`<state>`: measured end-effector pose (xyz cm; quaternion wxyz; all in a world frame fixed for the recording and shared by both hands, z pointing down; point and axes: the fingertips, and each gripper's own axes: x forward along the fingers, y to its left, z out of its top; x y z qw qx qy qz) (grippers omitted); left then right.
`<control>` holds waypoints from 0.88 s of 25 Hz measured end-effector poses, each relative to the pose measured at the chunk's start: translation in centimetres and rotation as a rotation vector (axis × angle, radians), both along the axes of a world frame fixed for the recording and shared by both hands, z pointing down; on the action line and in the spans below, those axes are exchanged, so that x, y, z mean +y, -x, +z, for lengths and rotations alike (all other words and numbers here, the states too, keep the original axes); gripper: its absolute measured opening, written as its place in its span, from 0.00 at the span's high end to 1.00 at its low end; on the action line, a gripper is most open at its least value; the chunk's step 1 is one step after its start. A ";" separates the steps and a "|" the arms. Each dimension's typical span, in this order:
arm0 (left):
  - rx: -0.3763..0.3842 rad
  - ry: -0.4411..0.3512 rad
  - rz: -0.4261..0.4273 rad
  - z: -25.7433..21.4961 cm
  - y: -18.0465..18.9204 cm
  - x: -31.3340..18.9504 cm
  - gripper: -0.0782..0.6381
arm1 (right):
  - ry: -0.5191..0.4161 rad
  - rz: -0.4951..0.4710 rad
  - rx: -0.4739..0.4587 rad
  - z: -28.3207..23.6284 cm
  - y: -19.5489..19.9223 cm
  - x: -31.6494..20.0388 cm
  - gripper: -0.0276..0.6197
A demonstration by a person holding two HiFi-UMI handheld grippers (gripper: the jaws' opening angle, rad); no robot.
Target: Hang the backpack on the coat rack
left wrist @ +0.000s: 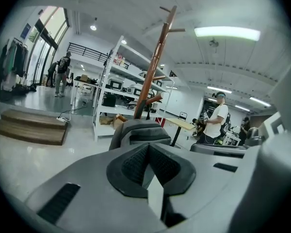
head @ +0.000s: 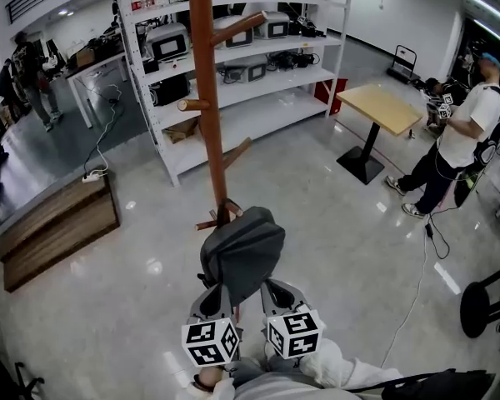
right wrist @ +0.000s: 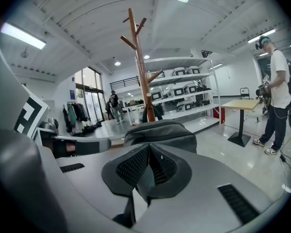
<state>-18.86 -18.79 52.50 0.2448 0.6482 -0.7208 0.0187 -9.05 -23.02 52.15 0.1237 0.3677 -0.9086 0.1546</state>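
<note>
Now holding backpack point(head: 243, 255) up off floor point(head: 342, 240), between both grippers. Keeping it just in front of rack point(head: 205, 98) pole, low against its foot, not yet hung on rack. Pinching a thin bit of backpack with left gripper point(head: 217, 294), jaws pressed tight together. Pinching likewise with right gripper point(head: 275, 294), jaws closed on backpack, with a dark strip dangling beneath. Pointing both grippers ahead and slightly down, side by side, near each other. Looking along either gripper, seeing backpack bulge just beyond jaw tips, with rack rising behind. Facing shelving point(head: 258, 111) beyond rack. Passing table point(head: 387, 107) and a standing person point(head: 471, 132) at right, well apart.
</note>
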 end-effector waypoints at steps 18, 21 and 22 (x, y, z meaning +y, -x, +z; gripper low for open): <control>-0.047 -0.029 -0.032 -0.9 0.9 3.1 0.89 | -0.009 0.029 0.014 0.1 -0.1 3.5 0.94; -0.062 -0.028 -0.033 -1.0 0.8 3.0 0.89 | -0.010 0.016 0.009 0.0 0.0 3.5 0.94; -0.060 -0.027 -0.031 -1.0 0.7 3.0 0.89 | -0.007 0.011 0.009 0.1 0.0 3.5 0.94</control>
